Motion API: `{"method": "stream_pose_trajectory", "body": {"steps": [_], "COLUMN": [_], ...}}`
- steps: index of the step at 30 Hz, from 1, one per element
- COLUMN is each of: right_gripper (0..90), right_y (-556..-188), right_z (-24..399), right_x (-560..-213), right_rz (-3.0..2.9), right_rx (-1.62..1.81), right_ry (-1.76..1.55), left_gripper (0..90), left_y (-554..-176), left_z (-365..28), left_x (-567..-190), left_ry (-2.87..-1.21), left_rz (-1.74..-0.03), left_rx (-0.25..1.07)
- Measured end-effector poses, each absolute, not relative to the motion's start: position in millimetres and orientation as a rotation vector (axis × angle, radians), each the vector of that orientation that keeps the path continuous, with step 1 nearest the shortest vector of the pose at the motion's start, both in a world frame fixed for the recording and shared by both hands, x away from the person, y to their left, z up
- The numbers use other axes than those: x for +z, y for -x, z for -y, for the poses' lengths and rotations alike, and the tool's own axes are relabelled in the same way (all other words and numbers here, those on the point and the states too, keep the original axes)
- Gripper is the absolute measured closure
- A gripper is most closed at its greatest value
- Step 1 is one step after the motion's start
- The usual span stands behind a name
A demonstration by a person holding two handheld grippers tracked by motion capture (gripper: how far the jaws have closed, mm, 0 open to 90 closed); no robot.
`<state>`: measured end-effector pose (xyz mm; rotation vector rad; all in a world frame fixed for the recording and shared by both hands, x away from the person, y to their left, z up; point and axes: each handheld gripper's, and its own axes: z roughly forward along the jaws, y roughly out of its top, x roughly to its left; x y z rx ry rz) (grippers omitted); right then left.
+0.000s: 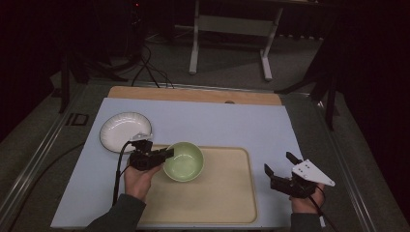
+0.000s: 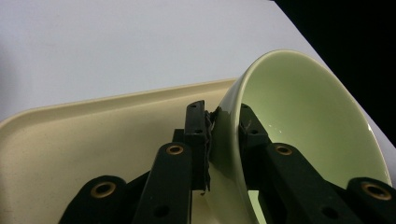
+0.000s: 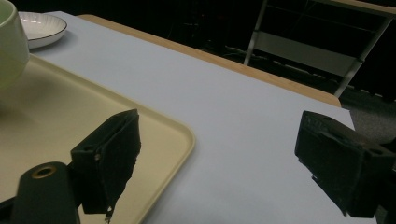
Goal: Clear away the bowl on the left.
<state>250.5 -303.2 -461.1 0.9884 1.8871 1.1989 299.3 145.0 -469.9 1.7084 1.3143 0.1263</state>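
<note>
Green bowl (image 1: 183, 162) rim pinched by left gripper (image 1: 167, 153) fingers; right gripper (image 1: 279, 168) fingers spread.

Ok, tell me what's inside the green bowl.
The bowl looks empty; one finger of the left gripper reaches inside over the rim. Part of the bottom stays hidden.

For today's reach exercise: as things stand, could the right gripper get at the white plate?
Probably not directly. The right gripper stands open off the tray's right side; the left gripper, shut on the green bowl, lies between it and the white plate.
</note>
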Motion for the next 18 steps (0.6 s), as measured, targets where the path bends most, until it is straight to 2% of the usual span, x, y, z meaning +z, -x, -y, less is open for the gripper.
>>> {"method": "stream_pose_trajectory", "body": {"steps": [18], "right_gripper": [13.7], "right_y": [-250.4], "right_z": [303.0], "right_x": [-461.1], "right_rz": [-1.889], "right_rx": [1.199], "right_ry": [-0.985], "left_gripper": [79.4], "left_y": [-300.0], "left_z": [-138.5], "left_x": [-477.3], "left_ry": [-1.735], "left_rz": [-1.313], "left_rx": [0.114]}}
